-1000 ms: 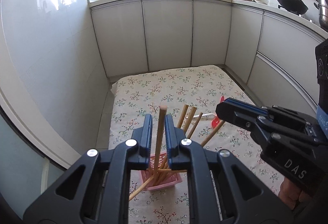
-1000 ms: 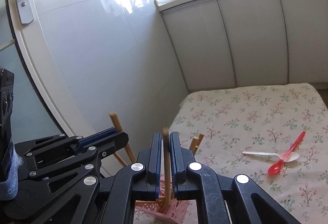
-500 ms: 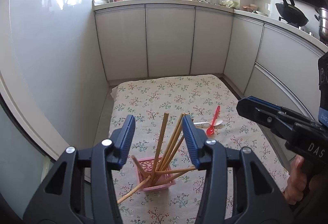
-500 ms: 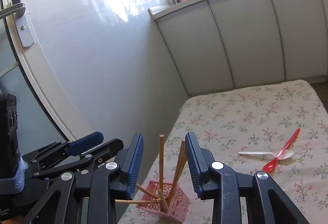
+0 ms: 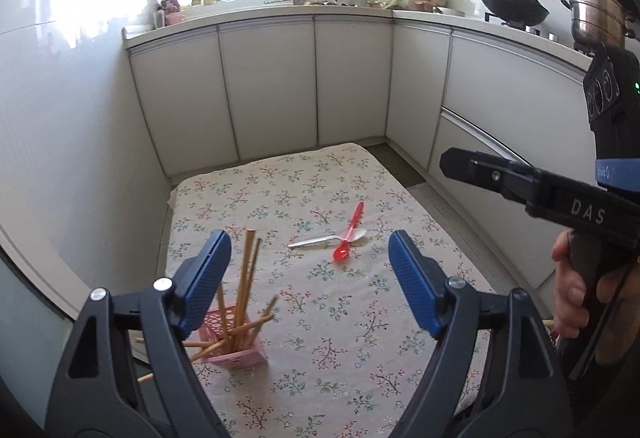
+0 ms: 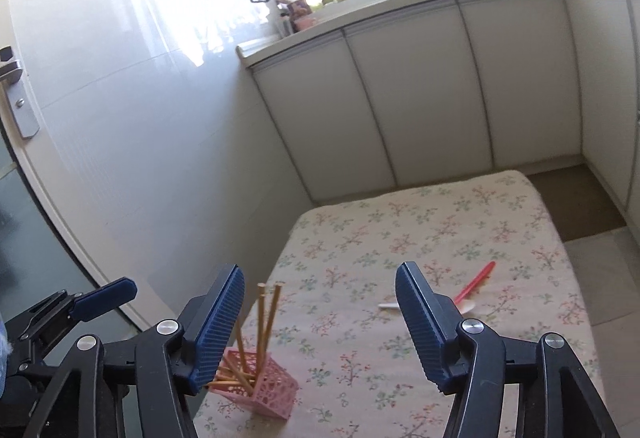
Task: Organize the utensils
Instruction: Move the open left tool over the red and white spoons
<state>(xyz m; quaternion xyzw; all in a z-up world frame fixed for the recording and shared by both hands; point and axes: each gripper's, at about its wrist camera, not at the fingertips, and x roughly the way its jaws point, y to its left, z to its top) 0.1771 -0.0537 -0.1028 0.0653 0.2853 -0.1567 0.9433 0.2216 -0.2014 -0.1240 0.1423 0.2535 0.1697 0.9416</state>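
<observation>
Both grippers, left gripper (image 5: 308,278) and right gripper (image 6: 320,314), have just been opening and gape wide, empty. The chopsticks (image 5: 244,290) stand in the pink basket (image 5: 240,352), below the left fingers (image 5: 206,278).

chopsticks (image 5: 242,294) in basket (image 5: 244,352) | spoons (image 5: 346,238) right, farther | both on cloth (image 5: 360,318)

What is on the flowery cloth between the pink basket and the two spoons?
Nothing: only bare flowered tablecloth lies between the pink plastic basket and the crossed red spoon and white spoon, seen in the left wrist view.
</observation>
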